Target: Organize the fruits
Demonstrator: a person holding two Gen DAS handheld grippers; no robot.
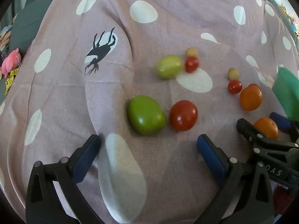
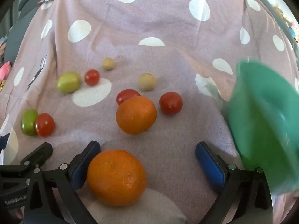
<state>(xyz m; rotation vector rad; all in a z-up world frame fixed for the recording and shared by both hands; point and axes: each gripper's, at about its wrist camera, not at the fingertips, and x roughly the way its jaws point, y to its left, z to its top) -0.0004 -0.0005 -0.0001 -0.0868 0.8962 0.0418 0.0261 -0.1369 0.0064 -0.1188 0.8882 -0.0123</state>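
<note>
Mauve spotted cloth [image 2: 149,28] carries all the fruit loose; nothing sorted yet, so we read this as the first pick. Left hand-held gripper [image 1: 148,143] gapes wide and empty, just short of the green fruit [image 1: 146,117] and red tomato [image 1: 183,115]. Right hand-held gripper [image 2: 147,152] also spread, near orange [image 2: 116,177] between the pads, unclamped. Green bowl [image 2: 265,127] at right, blurred. Next: squeeze on the orange, carry it bowlward.

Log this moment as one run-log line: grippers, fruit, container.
left gripper: open, empty | right gripper: open, near orange between fingers, ungripped | fruit: scattered on dotted cloth | green container: right, blurred
</note>
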